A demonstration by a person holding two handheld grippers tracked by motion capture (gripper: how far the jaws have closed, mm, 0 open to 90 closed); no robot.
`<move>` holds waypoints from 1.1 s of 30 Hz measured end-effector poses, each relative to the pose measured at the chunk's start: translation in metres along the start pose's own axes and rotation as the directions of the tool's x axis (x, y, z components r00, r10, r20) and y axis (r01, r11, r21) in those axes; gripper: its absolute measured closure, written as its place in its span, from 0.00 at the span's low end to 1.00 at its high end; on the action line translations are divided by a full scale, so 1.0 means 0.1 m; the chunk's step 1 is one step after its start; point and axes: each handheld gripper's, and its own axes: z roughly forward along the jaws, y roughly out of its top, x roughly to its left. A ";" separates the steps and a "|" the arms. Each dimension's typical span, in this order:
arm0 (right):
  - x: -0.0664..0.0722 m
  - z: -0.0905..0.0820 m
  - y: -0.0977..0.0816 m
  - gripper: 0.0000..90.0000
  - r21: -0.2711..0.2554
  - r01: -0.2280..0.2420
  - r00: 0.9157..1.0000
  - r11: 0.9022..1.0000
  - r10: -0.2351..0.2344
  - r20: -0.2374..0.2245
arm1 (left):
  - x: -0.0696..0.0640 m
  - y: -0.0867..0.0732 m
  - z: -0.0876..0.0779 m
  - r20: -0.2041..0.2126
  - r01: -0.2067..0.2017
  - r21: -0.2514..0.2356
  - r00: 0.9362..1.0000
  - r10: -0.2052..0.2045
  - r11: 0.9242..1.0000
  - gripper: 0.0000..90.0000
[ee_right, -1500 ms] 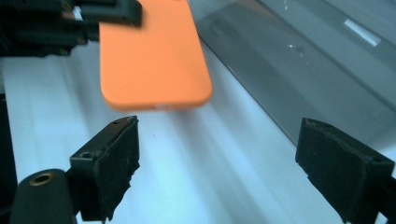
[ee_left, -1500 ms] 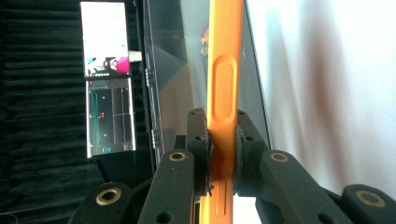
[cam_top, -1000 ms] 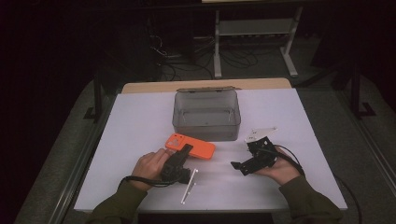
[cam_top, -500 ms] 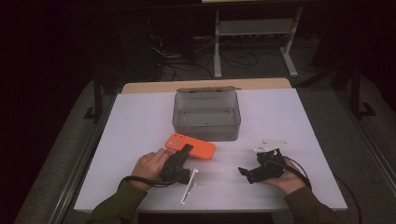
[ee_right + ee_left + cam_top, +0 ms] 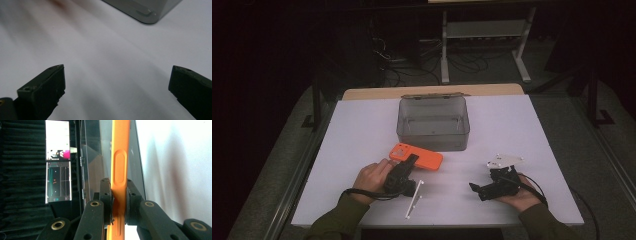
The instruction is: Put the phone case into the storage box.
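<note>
An orange phone case (image 5: 417, 156) lies on the white table (image 5: 362, 130) in front of a grey box. My left gripper (image 5: 410, 162) is shut on its near edge; in the left gripper view both pads pinch the orange phone case (image 5: 119, 170) edge-on, midway at my left gripper (image 5: 118, 195). My right gripper (image 5: 476, 189) rests low over the table at the front right, pointing left, a hand under it. In the right gripper view my right gripper (image 5: 116, 87) stands wide open over bare table, nothing between its jaws.
A grey open box (image 5: 433, 122) stands mid-table, its corner seen as the grey box (image 5: 147, 10). A thin white stick (image 5: 413, 200) lies by the left hand near the front edge. A lit screen (image 5: 57, 161) glows in the dark beyond the table.
My right gripper has moved down and toward the front edge of the table, turning its jaws leftward. The left gripper and the orange case have stayed put.
</note>
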 end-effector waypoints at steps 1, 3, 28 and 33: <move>0.00 0.00 0.00 0.00 -0.001 -0.004 1.000 1.000 0.004 -0.003 | 0.00 0.00 0.00 -0.001 0.004 0.001 1.000 -0.004 1.000 0.88; -0.01 0.00 0.00 0.00 0.001 -0.006 1.000 1.000 0.006 -0.006 | 0.01 -0.01 0.00 0.000 0.014 -0.001 1.000 -0.014 1.000 0.88; -0.01 0.02 0.00 0.00 0.013 0.011 1.000 1.000 -0.010 -0.020 | 0.12 -0.06 0.00 0.045 0.169 -0.033 0.985 -0.168 0.985 0.88; -0.02 0.02 0.00 0.00 0.017 0.010 1.000 1.000 -0.010 -0.025 | 0.14 -0.07 0.00 0.062 0.200 -0.031 0.978 -0.198 0.979 0.88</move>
